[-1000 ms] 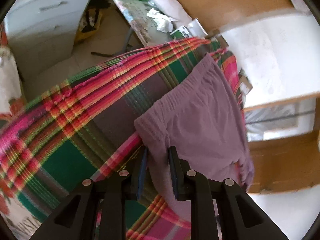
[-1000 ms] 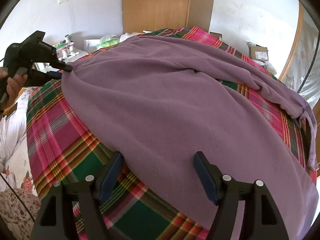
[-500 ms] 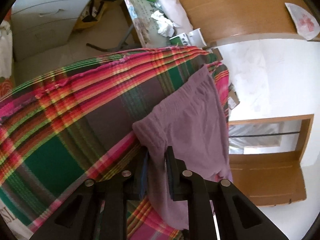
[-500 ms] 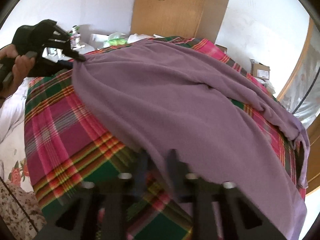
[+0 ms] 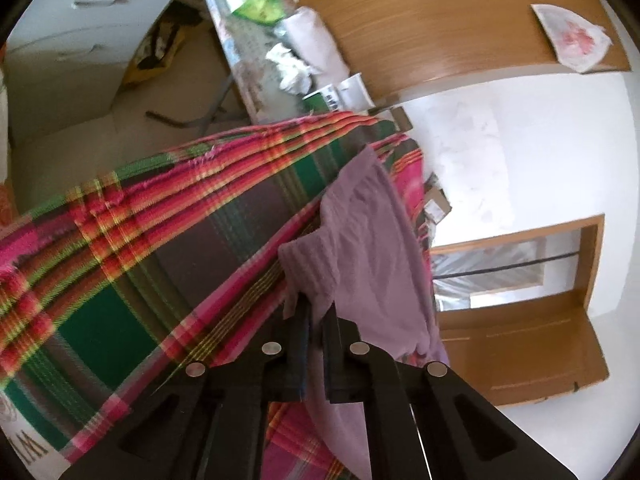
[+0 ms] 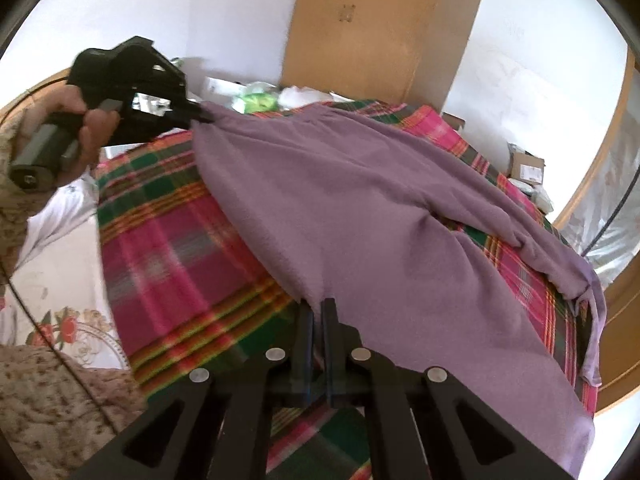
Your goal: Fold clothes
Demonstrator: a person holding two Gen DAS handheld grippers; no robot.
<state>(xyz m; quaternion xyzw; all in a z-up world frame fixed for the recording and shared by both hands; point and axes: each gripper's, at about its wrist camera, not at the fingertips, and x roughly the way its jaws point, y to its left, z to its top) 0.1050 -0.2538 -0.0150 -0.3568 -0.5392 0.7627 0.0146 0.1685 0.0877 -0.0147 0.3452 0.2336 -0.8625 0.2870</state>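
Observation:
Purple trousers (image 6: 360, 208) lie spread over a plaid bedcover (image 6: 160, 248) of pink, green and red. My left gripper (image 5: 318, 312) is shut on a corner of the gathered waistband (image 5: 312, 268), lifted a little off the cover. In the right wrist view that same left gripper (image 6: 196, 114) pinches the far corner, held by a person's hand (image 6: 80, 128). My right gripper (image 6: 318, 306) is shut on the near waistband edge of the trousers. The two legs (image 6: 540, 248) trail off to the right over the bed's edge.
A cluttered side table (image 5: 272, 52) with bags and tissues stands beyond the bed. A wooden wardrobe (image 6: 372, 32) is behind it, white drawers (image 5: 88, 20) sit at the left. A floral sheet (image 6: 56, 312) lies beside the plaid cover. Cardboard boxes (image 6: 524, 168) sit by the wall.
My right gripper was open over the trousers and has shut on their near edge. Both grippers have lifted the waistband slightly; the left stayed shut on its corner.

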